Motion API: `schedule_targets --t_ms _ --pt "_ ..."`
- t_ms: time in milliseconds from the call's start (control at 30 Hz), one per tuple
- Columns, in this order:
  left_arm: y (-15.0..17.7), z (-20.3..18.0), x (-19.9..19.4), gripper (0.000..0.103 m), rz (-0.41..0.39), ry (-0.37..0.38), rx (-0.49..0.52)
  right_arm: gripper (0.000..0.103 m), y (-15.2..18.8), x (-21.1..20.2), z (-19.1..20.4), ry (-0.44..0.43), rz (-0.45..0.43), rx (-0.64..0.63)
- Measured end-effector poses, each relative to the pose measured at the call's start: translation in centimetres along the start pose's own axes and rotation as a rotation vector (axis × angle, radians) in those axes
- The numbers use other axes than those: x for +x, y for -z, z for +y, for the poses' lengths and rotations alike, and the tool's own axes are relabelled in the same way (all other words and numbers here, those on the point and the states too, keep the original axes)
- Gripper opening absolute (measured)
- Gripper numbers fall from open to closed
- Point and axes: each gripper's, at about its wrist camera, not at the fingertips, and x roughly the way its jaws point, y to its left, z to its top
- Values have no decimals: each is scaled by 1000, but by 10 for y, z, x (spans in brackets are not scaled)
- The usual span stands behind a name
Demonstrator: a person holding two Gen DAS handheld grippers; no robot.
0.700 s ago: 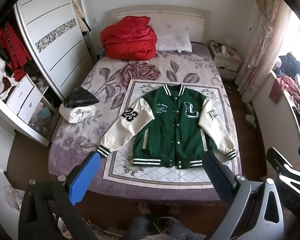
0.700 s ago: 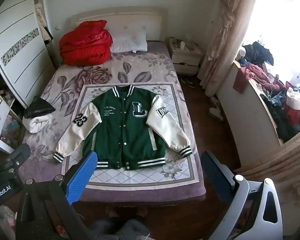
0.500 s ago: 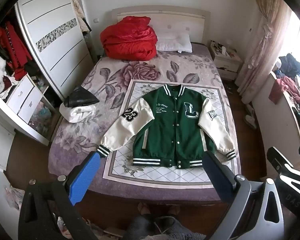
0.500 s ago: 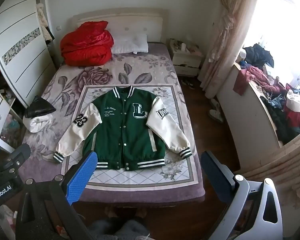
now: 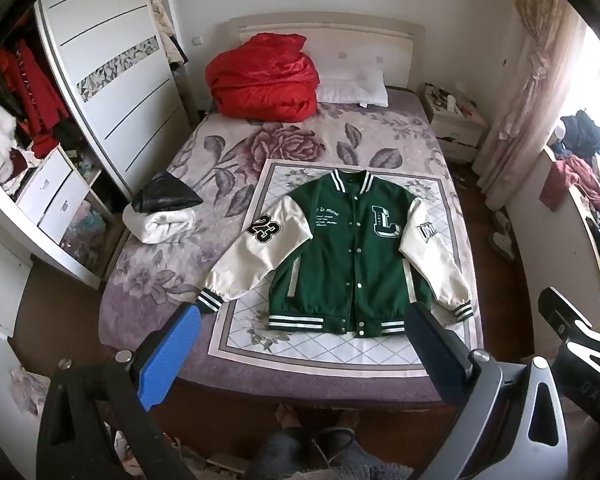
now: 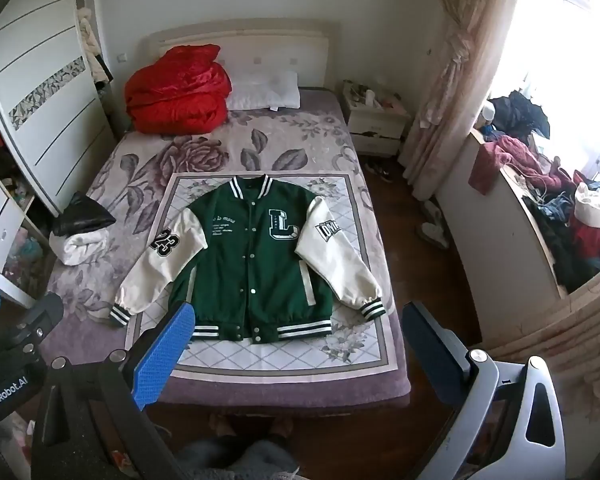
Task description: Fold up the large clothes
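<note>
A green varsity jacket [image 5: 352, 256] with cream sleeves lies flat, front up and buttoned, on the bed's near half; it also shows in the right wrist view [image 6: 256, 264]. Its sleeves spread outward to both sides. My left gripper [image 5: 304, 344] is open and empty, held high above the bed's foot. My right gripper [image 6: 296, 344] is open and empty at about the same height, to the right of the left one. Both are well apart from the jacket.
A red quilt [image 5: 264, 80] and white pillow [image 5: 352, 88] lie at the headboard. A black and white bundle [image 5: 160, 212] sits at the bed's left edge. A wardrobe [image 5: 112, 80] stands left, a nightstand [image 6: 376, 116] right, and a clothes-piled ledge [image 6: 540, 200] by the window.
Both grippers drifted very slightly; the jacket has not moved and both grippers stay open.
</note>
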Motion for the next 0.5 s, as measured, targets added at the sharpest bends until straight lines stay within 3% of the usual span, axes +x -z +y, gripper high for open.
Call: schedule_targets --t_ms 500 --pt "-3 9 -7 103 -4 5 -2 103 -16 -3 9 2 -2 -22"
